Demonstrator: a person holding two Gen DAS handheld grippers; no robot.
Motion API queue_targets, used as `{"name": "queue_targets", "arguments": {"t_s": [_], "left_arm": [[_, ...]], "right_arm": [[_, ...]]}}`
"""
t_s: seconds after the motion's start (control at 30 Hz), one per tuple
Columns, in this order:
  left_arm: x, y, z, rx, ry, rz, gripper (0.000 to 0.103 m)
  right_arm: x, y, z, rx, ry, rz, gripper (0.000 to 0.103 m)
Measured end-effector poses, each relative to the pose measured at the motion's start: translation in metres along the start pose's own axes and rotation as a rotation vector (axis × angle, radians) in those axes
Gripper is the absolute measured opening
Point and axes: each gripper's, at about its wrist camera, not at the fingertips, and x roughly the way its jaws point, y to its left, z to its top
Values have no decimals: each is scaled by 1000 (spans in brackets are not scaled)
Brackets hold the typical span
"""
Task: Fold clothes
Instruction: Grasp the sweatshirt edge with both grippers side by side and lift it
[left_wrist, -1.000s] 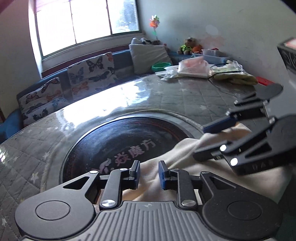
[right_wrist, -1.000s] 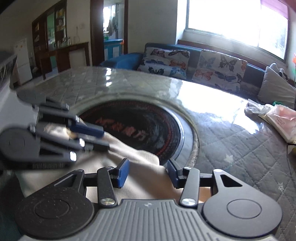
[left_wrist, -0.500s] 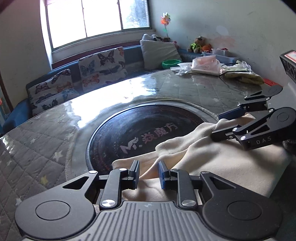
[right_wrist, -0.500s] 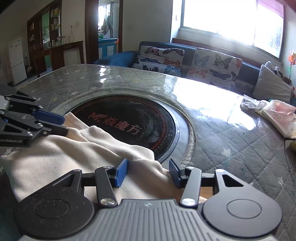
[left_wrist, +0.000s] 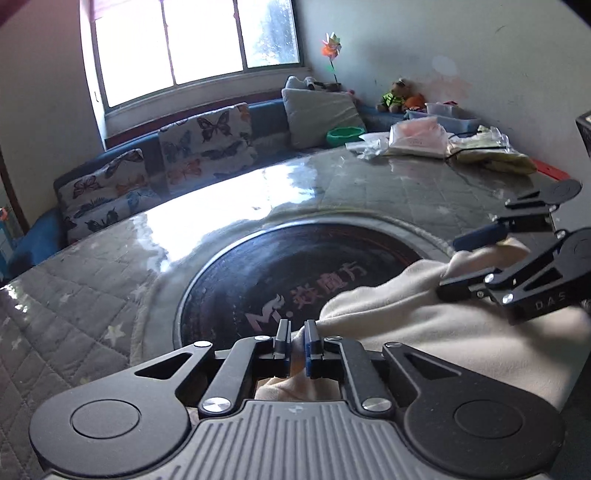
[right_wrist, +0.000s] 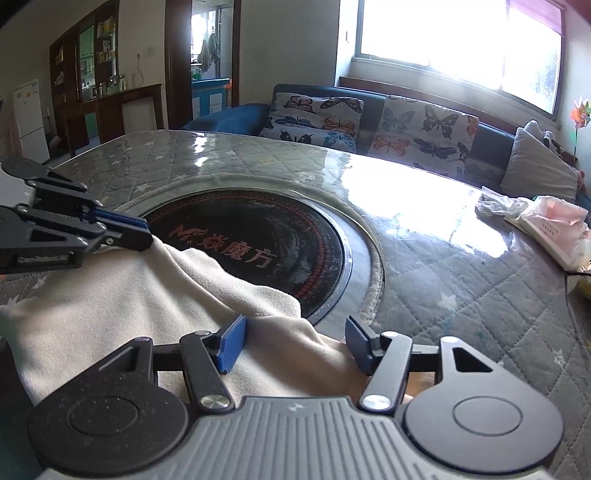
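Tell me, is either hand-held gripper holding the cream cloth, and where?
The left hand-held gripper is closing on the cream cloth at its near edge. The right hand-held gripper is opening, pads off the cloth between them.

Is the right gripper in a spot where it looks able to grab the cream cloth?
Probably yes. The right gripper sits right over the cream cloth, its jaws opening with a fold lying between them and nothing blocking; the left gripper pinches another edge.

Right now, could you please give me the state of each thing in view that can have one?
Left gripper: closing, pinching the cloth's edge.
Right gripper: opening, cloth lying between its pads, not gripped.
Cream cloth: rumpled, draped partly over the dark round inset.
Table: glossy, bags at its far edge.
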Motion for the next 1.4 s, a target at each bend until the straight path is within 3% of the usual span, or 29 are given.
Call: {"name": "queue_targets", "arguments": {"t_s": [0.23, 0.4, 0.6, 0.83, 1.07, 1.17, 1.4], "left_arm": [[-11, -9, 3, 36, -15, 45, 16], [-19, -21, 13, 30, -55, -4, 16], [7, -32, 4, 49, 15, -28, 16], [6, -28, -3, 93, -2, 31, 17], [12, -7, -5, 74, -2, 100, 27], [11, 1, -2, 44, 12, 95, 28], [-33, -6, 1, 13, -50, 93, 27]], "right_arm": [[-8, 5, 5, -20, -18, -10, 61], [-1, 4, 7, -21, -8, -32, 58], [4, -2, 3, 1, -25, -10, 58], [15, 3, 6, -26, -41, 1, 58], [34, 11, 21, -64, -57, 20, 59], [34, 10, 26, -69, -65, 31, 59], [-13, 2, 18, -46, -78, 53, 44]]}}
